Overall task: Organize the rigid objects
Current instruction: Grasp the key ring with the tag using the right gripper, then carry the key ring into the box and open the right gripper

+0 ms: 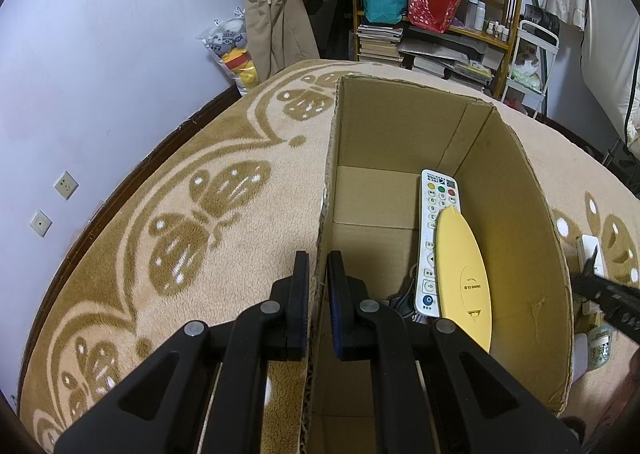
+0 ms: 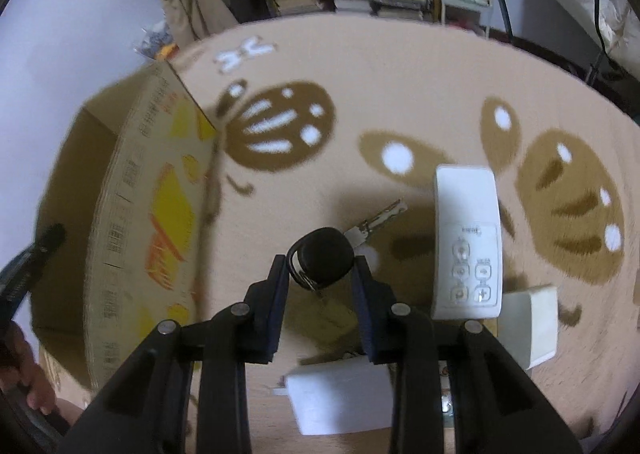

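Note:
An open cardboard box (image 1: 520, 213) stands on the butterfly-patterned blanket. My left gripper (image 1: 319, 266) is shut on the box's left wall. Inside lie a white remote (image 1: 432, 230) and a yellow oval object (image 1: 464, 274) on top of it. In the right wrist view my right gripper (image 2: 321, 266) is shut on a black key fob (image 2: 324, 256) with a silver key (image 2: 376, 223) hanging from it, held above the blanket. The box (image 2: 132, 213) is to its left. A white remote (image 2: 468, 246) lies just to the right.
A white adapter (image 2: 344, 394) lies under my right gripper and a white box (image 2: 528, 330) lies at the right. A shelf (image 1: 436, 13) with books and bags stands behind the bed. My right gripper shows at the right edge of the left wrist view (image 1: 600, 290).

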Demonstrator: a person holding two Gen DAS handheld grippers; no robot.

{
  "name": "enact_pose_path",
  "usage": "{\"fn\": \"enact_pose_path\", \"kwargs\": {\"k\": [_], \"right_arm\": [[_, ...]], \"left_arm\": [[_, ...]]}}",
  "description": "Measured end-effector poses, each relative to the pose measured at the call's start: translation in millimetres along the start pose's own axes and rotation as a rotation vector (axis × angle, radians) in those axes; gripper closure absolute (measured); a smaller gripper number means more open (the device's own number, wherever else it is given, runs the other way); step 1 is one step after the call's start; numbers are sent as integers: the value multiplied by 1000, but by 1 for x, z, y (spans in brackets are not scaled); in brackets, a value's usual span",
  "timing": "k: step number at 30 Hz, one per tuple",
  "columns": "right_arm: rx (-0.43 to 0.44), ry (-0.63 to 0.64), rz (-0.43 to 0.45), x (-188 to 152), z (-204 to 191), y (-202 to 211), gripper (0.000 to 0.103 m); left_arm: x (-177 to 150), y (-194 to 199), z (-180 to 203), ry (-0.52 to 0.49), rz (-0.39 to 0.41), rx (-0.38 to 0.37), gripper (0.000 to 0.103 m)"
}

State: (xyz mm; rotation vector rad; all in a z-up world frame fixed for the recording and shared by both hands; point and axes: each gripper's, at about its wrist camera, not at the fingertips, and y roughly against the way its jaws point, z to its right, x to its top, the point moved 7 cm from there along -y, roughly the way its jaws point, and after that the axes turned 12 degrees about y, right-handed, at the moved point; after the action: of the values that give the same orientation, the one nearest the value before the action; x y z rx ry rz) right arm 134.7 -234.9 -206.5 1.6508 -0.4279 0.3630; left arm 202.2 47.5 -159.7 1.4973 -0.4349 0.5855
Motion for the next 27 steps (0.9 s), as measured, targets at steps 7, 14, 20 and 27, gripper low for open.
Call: {"fn": "enact_pose_path", "kwargs": {"k": [7,14,20,27], "right_arm": [[65,45,68,27,-26,35,69],[113,113,158,58,-59,61,69],[170,152,198,76,-91,64,69],[232,191,203,79,-122,51,69]], "left_arm": [[0,-1,0,-4,1,2,94],[0,-1,-1,-5,1,3,94],[0,-2,-1,0,0,-1,94],[-1,-2,-1,2,-2,-3,94]]}}
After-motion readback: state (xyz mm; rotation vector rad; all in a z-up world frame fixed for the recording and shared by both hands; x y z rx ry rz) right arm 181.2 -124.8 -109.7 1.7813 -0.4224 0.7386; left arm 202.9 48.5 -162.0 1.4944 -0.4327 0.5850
